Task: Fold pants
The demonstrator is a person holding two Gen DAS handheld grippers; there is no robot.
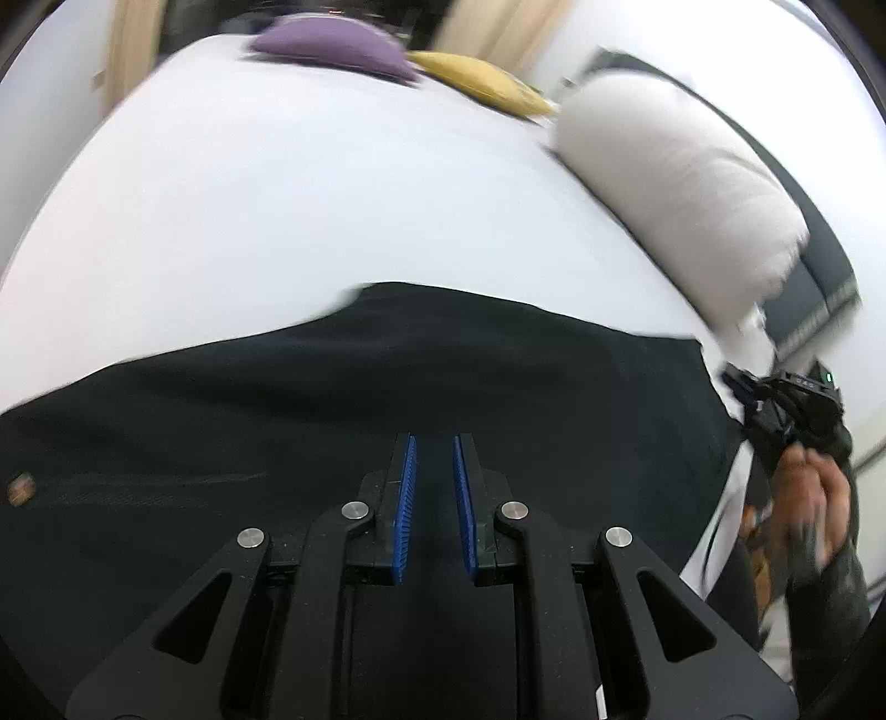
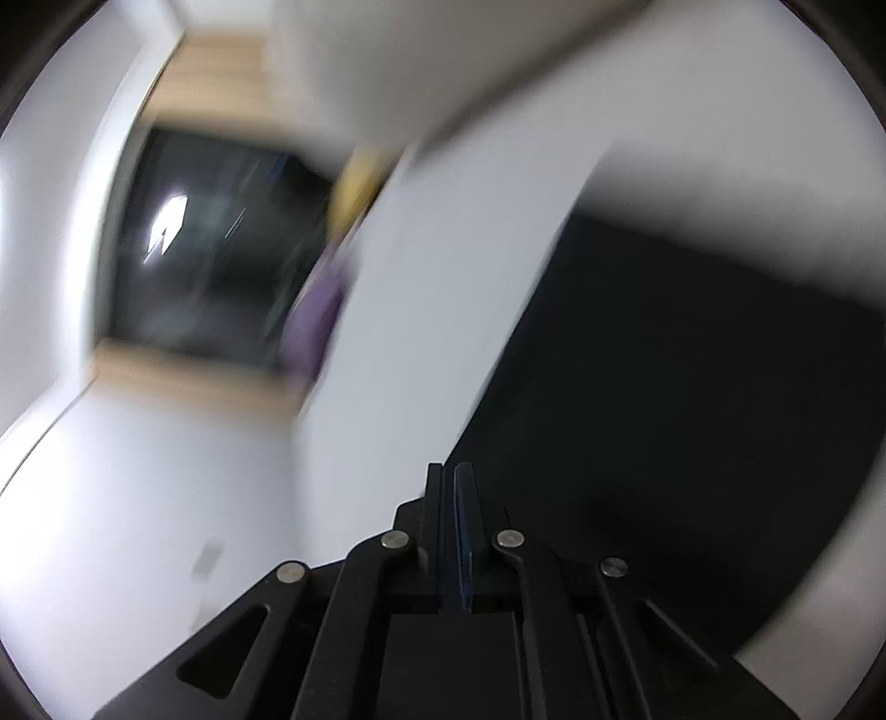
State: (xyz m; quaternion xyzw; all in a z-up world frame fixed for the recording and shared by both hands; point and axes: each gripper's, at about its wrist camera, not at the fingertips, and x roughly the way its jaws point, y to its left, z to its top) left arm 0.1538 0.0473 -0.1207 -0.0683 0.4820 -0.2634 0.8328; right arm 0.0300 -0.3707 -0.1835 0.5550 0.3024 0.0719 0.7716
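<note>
Black, smooth cloth, the pants (image 1: pixel 387 387) lie flat on a white bed (image 1: pixel 277 194), their long axis running left to right in the left wrist view. Left gripper (image 1: pixel 434 443) hangs over them, ribbed blue pads a narrow gap apart, gripping nothing. Right gripper (image 2: pixel 449 471), jaws together and empty, sits at the pants' edge. Purple cushion (image 1: pixel 332 44), yellow cushion (image 1: pixel 482 80) and plump white pillow (image 1: pixel 681 188) lie beyond.

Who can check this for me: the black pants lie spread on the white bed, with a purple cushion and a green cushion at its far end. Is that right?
One detail is off. The left wrist view shows the black pants on the white bed with the purple cushion at the far end, but the cushion beside it is a yellow cushion, not green.
</note>
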